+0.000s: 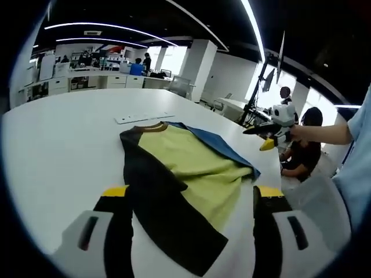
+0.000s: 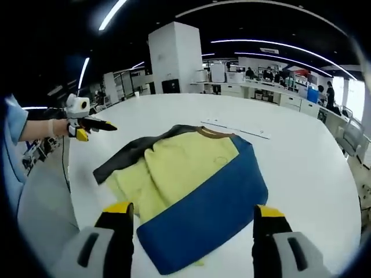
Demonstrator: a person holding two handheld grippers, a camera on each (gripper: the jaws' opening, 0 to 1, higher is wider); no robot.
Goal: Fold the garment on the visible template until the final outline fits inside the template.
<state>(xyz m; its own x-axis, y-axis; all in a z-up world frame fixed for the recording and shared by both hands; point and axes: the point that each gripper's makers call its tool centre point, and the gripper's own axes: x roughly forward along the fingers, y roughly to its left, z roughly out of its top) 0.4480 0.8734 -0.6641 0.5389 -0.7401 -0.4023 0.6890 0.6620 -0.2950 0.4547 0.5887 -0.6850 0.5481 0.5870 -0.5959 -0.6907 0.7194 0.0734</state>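
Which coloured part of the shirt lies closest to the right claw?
The blue panel, lying between the right claw; yellow and black parts lie farther.

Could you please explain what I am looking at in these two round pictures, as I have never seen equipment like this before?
No robot is involved: a person holds a hand-held two-jaw gripper in each hand, and a fisheye camera rides on each one. The left gripper view looks out along the left gripper; its yellow-tipped jaws rise from the bottom, spread apart, with nothing between them. The right gripper view does the same for the right gripper, also open and empty. Each view also catches the other gripper held up in the person's hand at the side. On the white table lies a partly folded garment, yellow in the middle with a dark sleeve on one side and a blue one on the other. Beyond its collar lies a thin pale strip; I cannot tell what it is. Behind is an open office.
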